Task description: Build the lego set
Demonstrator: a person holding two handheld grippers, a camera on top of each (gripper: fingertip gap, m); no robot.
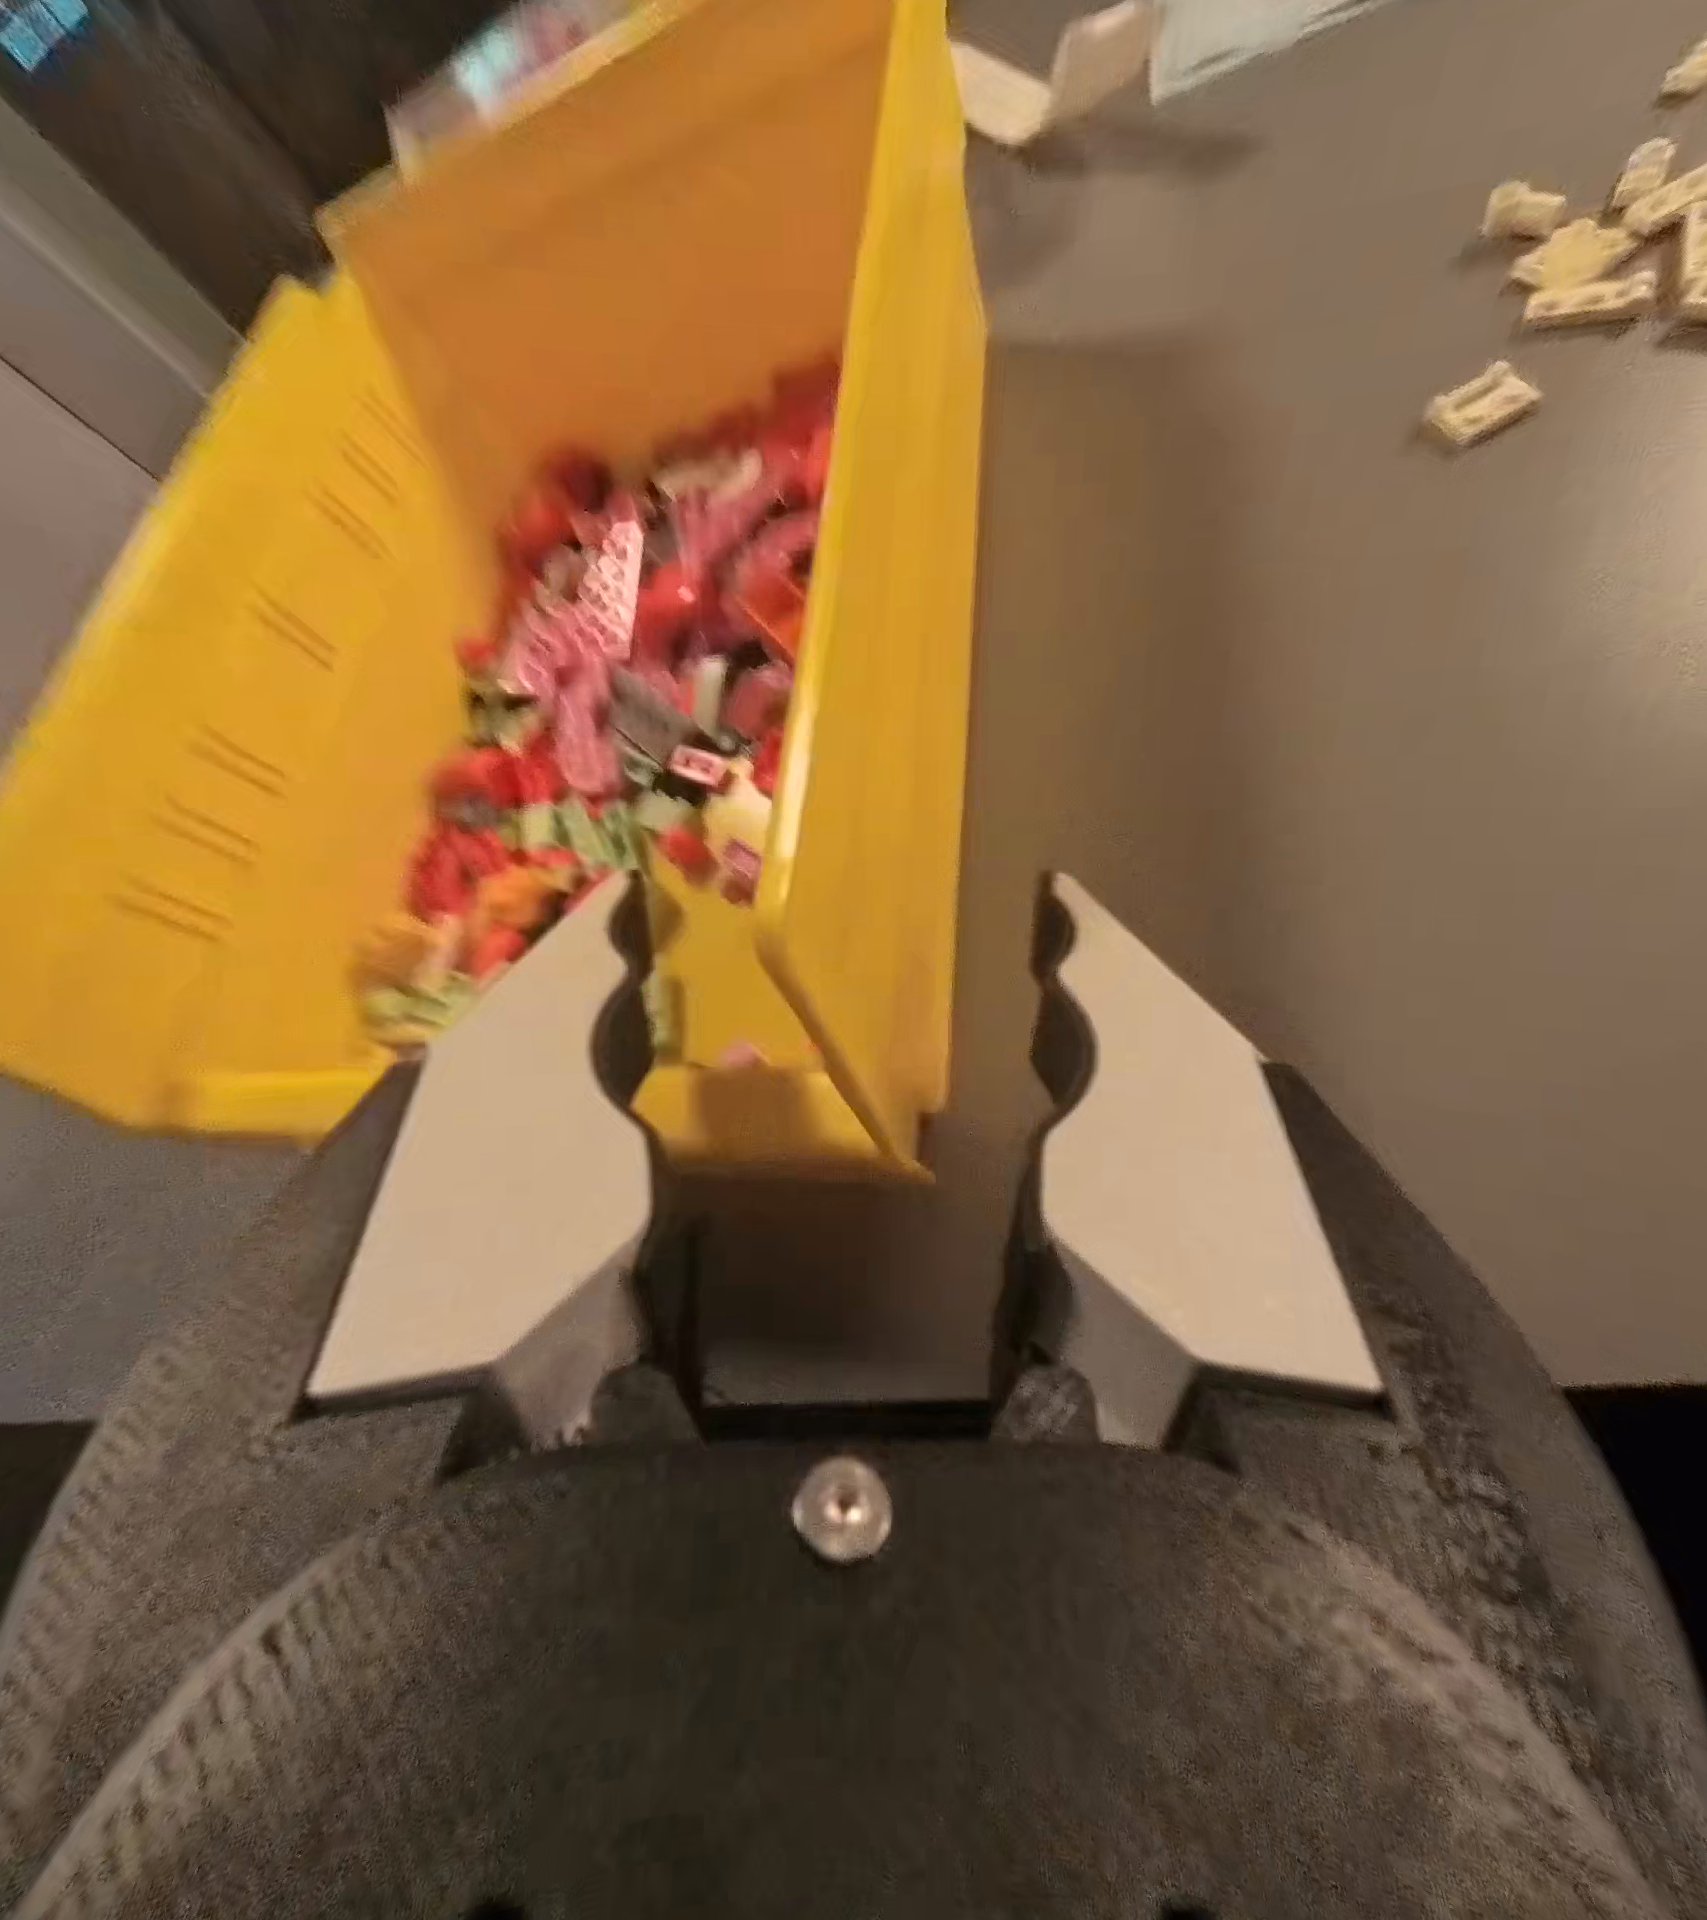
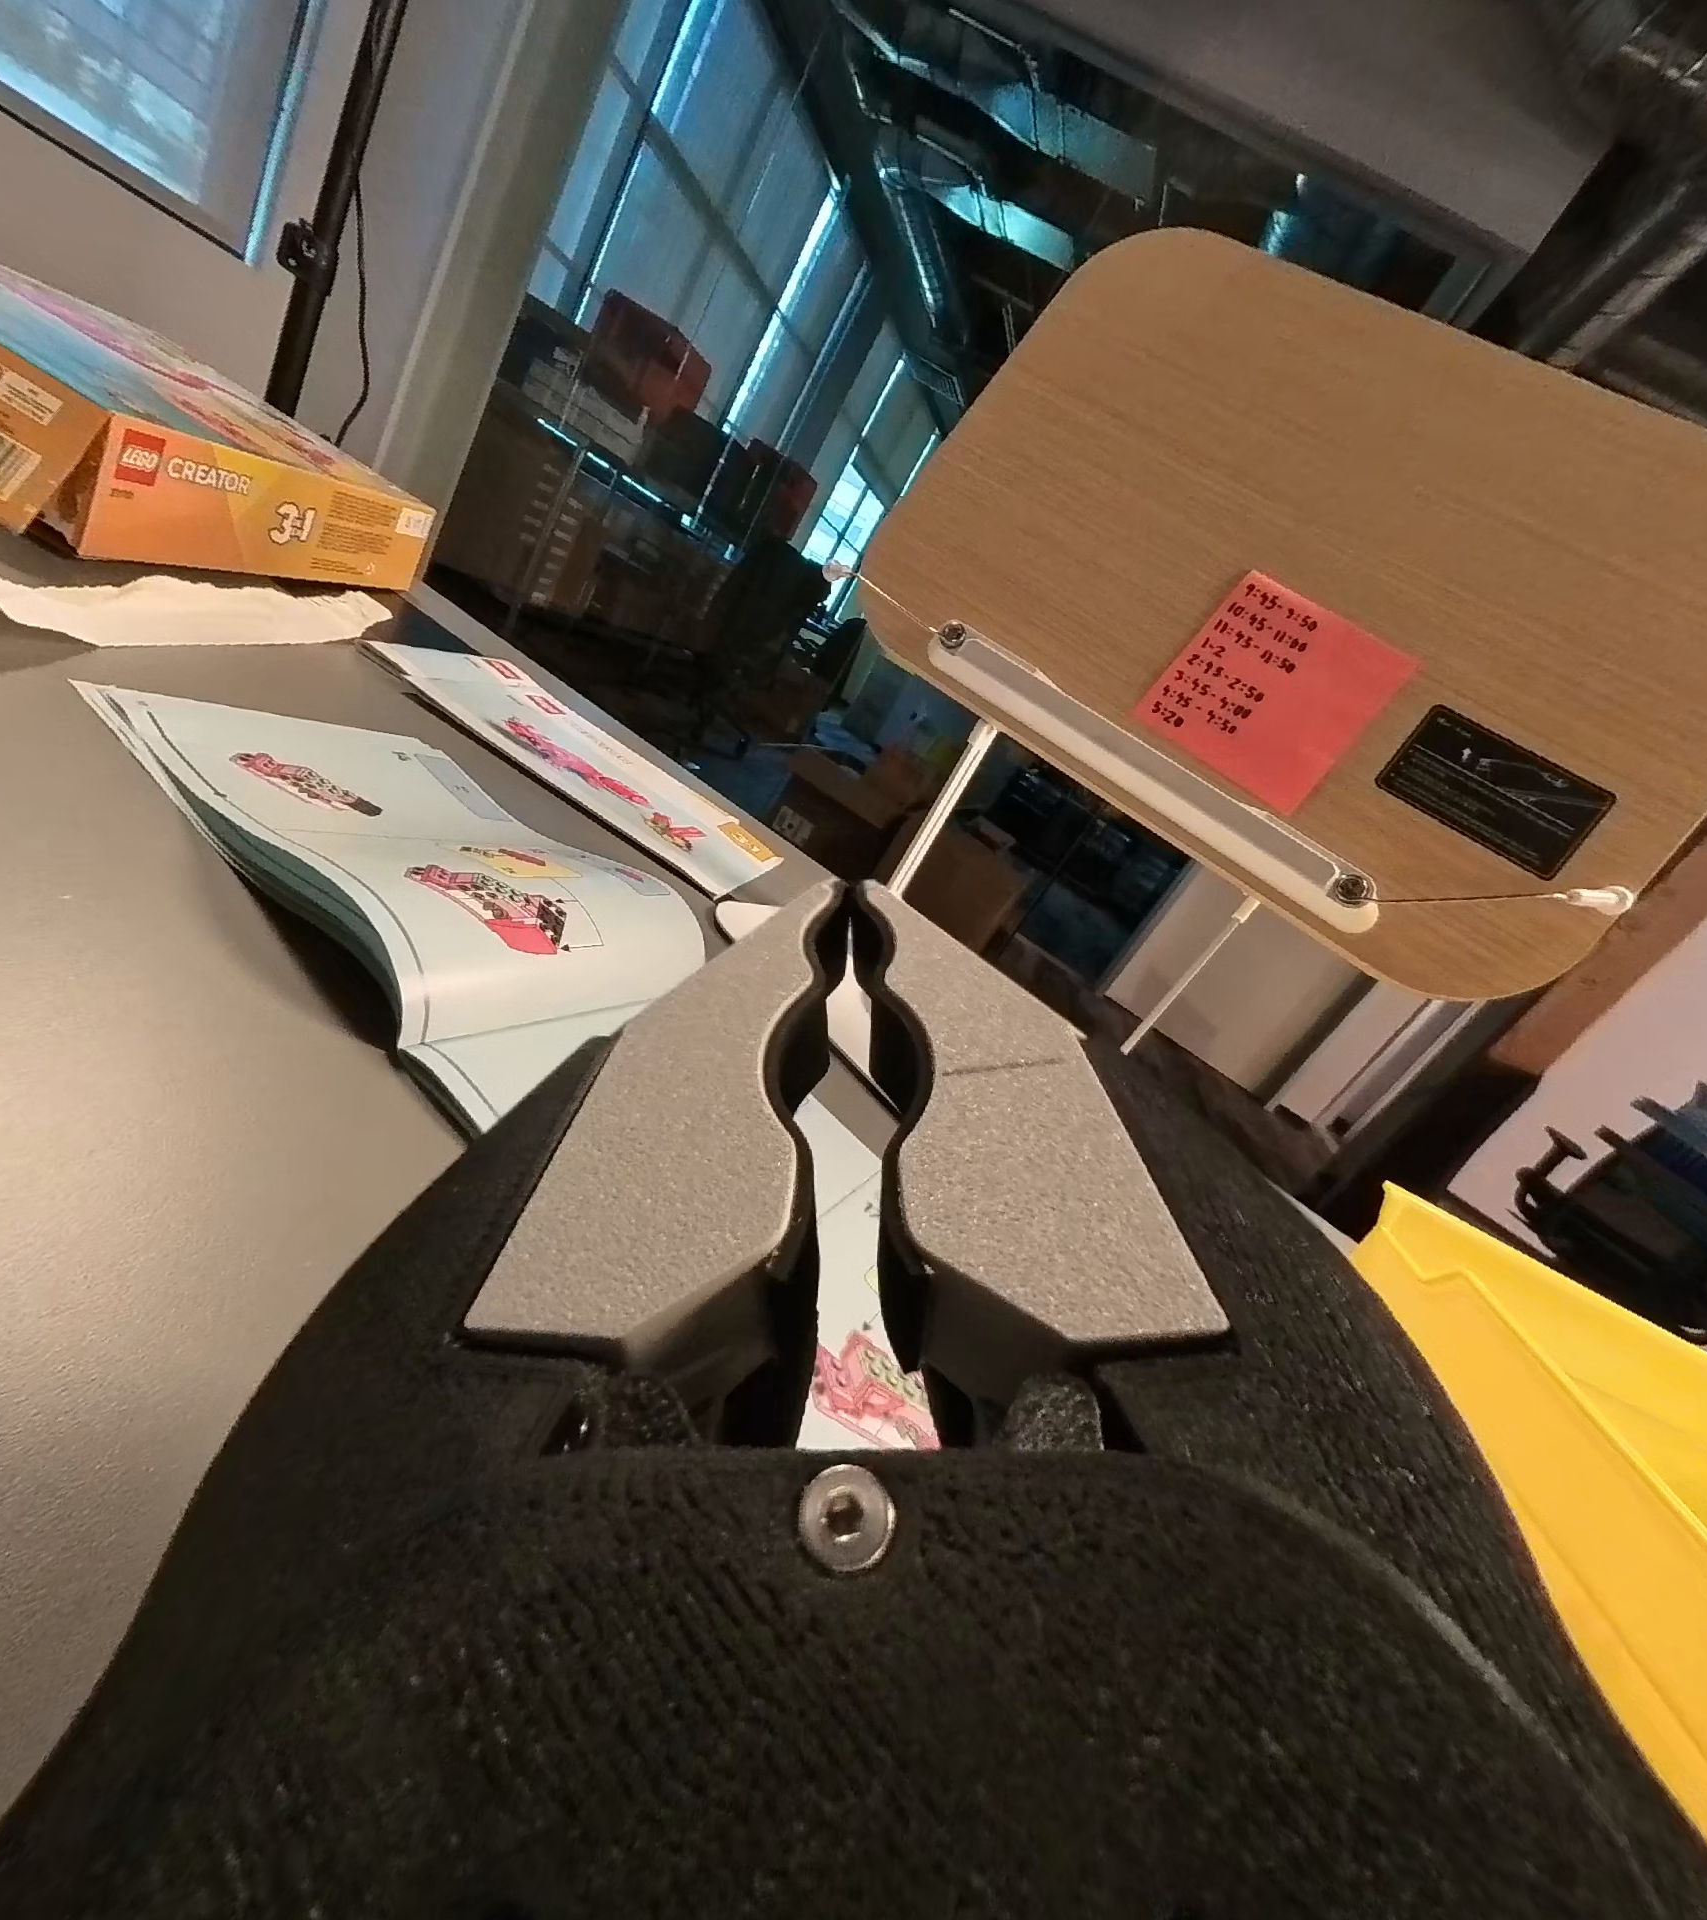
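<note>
Two grippers, one per wrist view.

Left gripper [image 1: 838, 894]: jaws wide apart, straddling the near corner and side wall of a yellow bin [image 1: 890, 623]. The bin wall runs between the fingers; a clear gap shows between the right finger [image 1: 1171, 1122] and the wall, so nothing is pinched. Whether the left finger [image 1: 527, 1091] touches the bin cannot be told through the motion blur.

Yellow bin: sits on a grey table [image 1: 1400, 831], tilted in this view, part-filled with a heap of bricks [image 1: 641, 707], mostly red and pink with some green, grey and orange; individual pieces blurred.

Cream bricks [image 1: 1649, 249]: a loose cluster on the table, well apart from the bin, toward the upper right. White papers [image 1: 1046, 73] lie beyond them at the far table edge.

Right gripper [image 2: 849, 894]: jaws together at the tips, with nothing between them. It hangs above an open booklet [image 2: 392, 862] lying on the grey table [image 2: 49, 1143]; a page shows through the gap lower down between the fingers.

A second booklet [image 2: 600, 748] lies just beyond the first. An orange box [image 2: 205, 478] rests further back on the table, on a torn white sheet [image 2: 101, 603].

A yellow bin [image 2: 1607, 1507] edge shows at lower right of the right wrist view. A wooden board [image 2: 1348, 468] stands on a white post, bearing a pink note [image 2: 1270, 686] and a black label [image 2: 1493, 790].
</note>
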